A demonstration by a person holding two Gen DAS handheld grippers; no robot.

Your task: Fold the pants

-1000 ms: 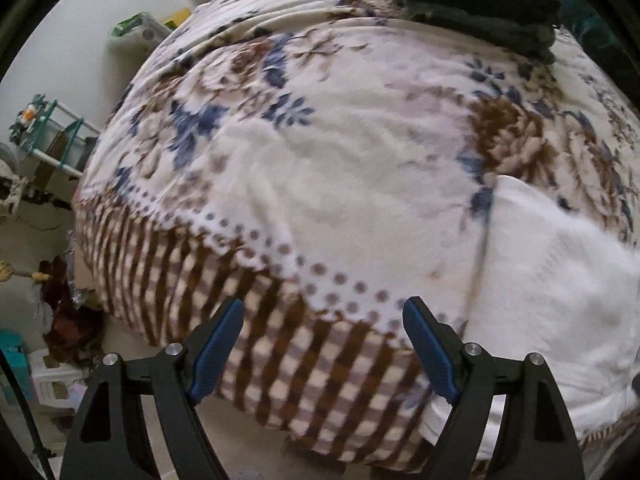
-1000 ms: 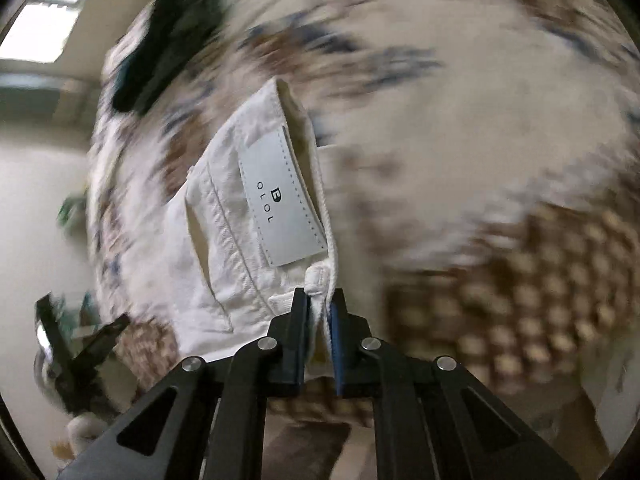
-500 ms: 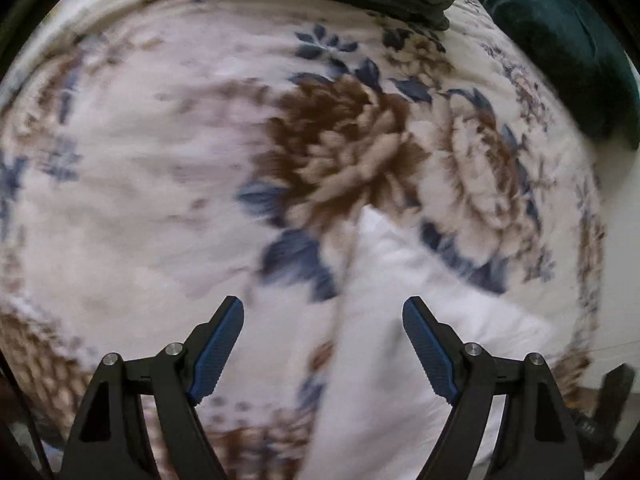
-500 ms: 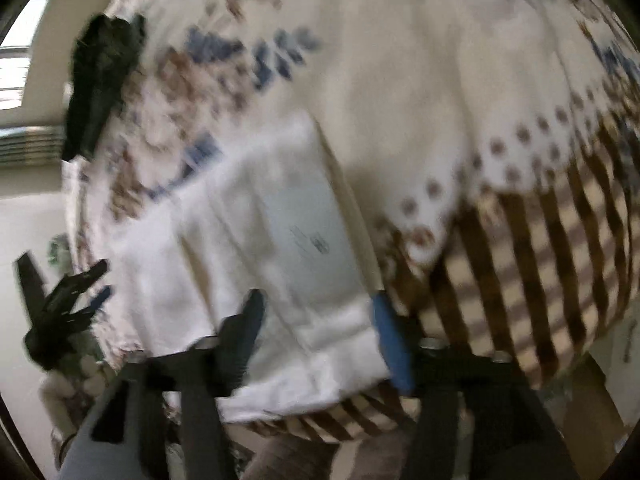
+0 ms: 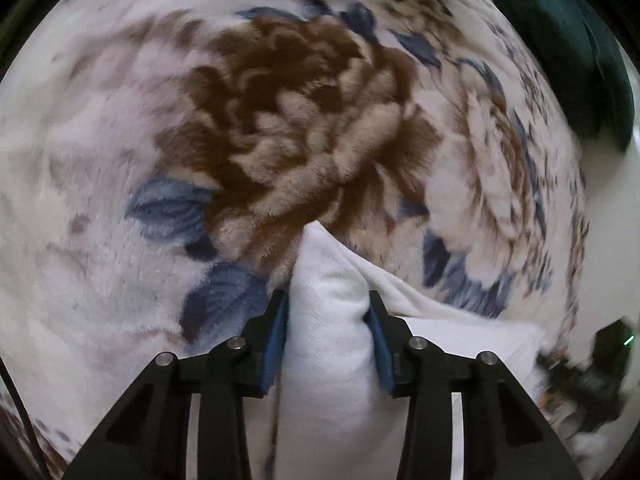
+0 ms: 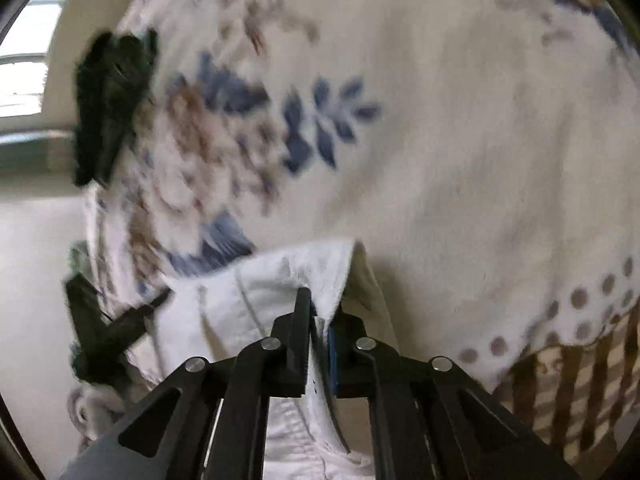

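The white pants [image 5: 332, 344] lie folded on a flowered plush blanket [image 5: 280, 128]. My left gripper [image 5: 327, 304] is shut on a thick fold of the pants near their far corner. In the right wrist view my right gripper [image 6: 319, 312] is shut on the edge of the white pants [image 6: 272, 284] at the waistband end. The left gripper [image 6: 104, 320] shows there as a dark shape at the left end of the pants. The right gripper [image 5: 584, 376] shows blurred at the lower right of the left wrist view.
A dark green folded pile [image 6: 108, 104] lies far off on the blanket. A dark green cushion [image 5: 568, 48] lies at the blanket's far right. The blanket's brown checked border [image 6: 580, 380] hangs over the bed edge at the right.
Both grippers were open half a second ago and have closed on the pants. The left gripper has moved in over the pants' corner; the right one has regripped the waistband edge.
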